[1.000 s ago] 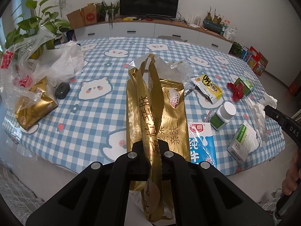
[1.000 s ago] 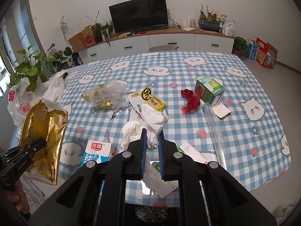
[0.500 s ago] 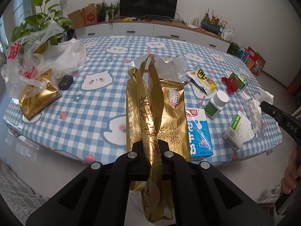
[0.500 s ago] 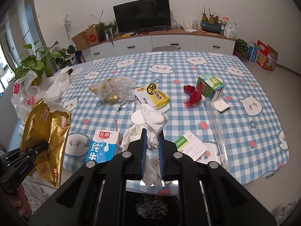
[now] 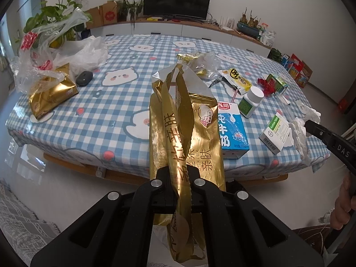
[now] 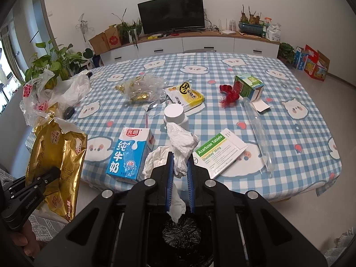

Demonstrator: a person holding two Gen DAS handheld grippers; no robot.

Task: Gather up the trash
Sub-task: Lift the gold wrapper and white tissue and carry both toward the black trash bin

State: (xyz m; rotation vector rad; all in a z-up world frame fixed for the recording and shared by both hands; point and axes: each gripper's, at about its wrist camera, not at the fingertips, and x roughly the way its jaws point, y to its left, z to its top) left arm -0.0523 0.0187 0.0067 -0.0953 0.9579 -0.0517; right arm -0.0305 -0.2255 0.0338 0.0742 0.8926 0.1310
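Observation:
My left gripper [image 5: 179,171] is shut on a tall gold foil bag [image 5: 189,124], held upright off the table's near edge; the same gold foil bag [image 6: 55,155] shows at the left of the right wrist view. My right gripper [image 6: 179,164] is shut on crumpled white tissue [image 6: 180,142], which hangs over a bin lined with a black bag [image 6: 181,235] below. From the left wrist view the tissue [image 5: 300,131] and the right gripper [image 5: 308,124] appear at the right edge. On the checked table [image 6: 289,120] lie a milk carton [image 6: 131,153], a tablet box [image 6: 220,151] and a white pill bottle [image 6: 175,114].
Further back lie a yellow snack pack [image 6: 187,93], a clear bag with gold wrappers [image 6: 142,86], red tinsel [image 6: 230,93], a green box [image 6: 249,85] and a clear tube [image 6: 258,133]. Plastic bags [image 5: 44,55], another gold bag [image 5: 51,93] and a mouse [image 5: 84,77] crowd the left end.
Both grippers have drawn back from the table together, still gripping the bag and the tissue. The table's near edge and the floor now show, and the bin sits under the tissue.

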